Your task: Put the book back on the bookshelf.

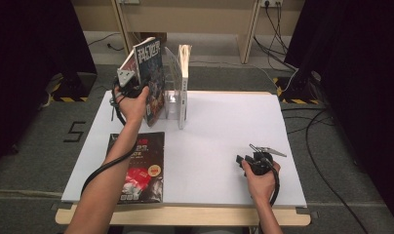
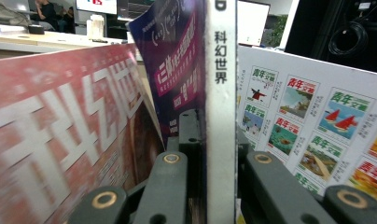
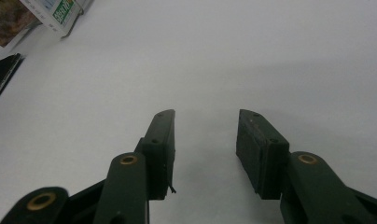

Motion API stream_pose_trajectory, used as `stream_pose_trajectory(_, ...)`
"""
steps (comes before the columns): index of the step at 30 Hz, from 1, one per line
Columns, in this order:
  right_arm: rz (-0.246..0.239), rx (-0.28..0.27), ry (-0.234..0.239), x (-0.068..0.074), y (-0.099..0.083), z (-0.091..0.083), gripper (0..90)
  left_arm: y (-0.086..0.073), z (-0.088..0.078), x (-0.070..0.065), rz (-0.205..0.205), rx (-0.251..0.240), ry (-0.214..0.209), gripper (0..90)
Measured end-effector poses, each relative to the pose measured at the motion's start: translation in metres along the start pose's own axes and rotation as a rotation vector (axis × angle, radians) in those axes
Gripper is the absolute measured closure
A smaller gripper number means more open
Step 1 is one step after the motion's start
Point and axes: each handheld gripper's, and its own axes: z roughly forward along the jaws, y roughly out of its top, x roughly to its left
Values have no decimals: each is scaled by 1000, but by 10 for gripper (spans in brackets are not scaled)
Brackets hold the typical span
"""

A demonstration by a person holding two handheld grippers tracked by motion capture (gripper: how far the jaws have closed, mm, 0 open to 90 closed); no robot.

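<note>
1. My left gripper (image 1: 136,90) sits at about 10 o'clock on the white table top (image 1: 224,136). In the left gripper view its jaws are closed tight on the spine of a magazine (image 2: 220,116), one jaw on each side of it.
2. That held magazine (image 1: 151,80) stands upright and leans a little, at the left end of the clear rack (image 1: 173,97) near the table's 11 o'clock edge.
3. A red-covered magazine (image 2: 60,135) presses close on the left in the left gripper view. From above I see its edge just behind my hand.
4. On the other side, a back cover printed with small pictures (image 2: 312,135) stands near the spine. I cannot tell whether it touches.
5. A white book (image 1: 184,83) stands in the rack's right part, just beside a clear divider, at about 12 o'clock.
6. A dark magazine (image 1: 139,168) lies flat at about 8 o'clock, under my left forearm. It is well apart from the rack.
7. My right gripper (image 1: 244,161) rests low at about 4 o'clock. In the right gripper view (image 3: 205,140) its jaws stand apart with nothing between them, over bare white surface.
8. Nothing lies between the right gripper and the rack. The crowding is all at the left end of the rack, where covers flank the held spine on both sides.
</note>
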Motion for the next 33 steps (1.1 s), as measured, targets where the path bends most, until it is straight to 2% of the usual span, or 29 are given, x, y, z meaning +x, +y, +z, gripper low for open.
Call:
stream_pose_trajectory(8,-7,-10,4,-1,0,-1,576,-4,16,-6,34,-18,28,824)
stream_pose_trajectory(15,-2,-7,4,-2,1,-2,576,-17,25,-9,80,-28,41,823)
stream_pose_trajectory(18,2,-11,7,-1,0,-1,576,-24,27,-9,87,-22,45,822)
stream_pose_trajectory(27,-22,-14,2,-2,1,-1,575,-35,22,-8,117,-11,48,819)
stream_pose_trajectory(29,-14,-16,7,-1,0,-2,575,-36,17,-9,152,8,46,814)
stream_pose_trajectory(32,-15,-11,8,-1,0,-2,575,-37,13,-9,163,22,47,806)
stream_pose_trajectory(33,-15,-9,7,-1,0,-1,575,-37,8,-7,157,45,47,803)
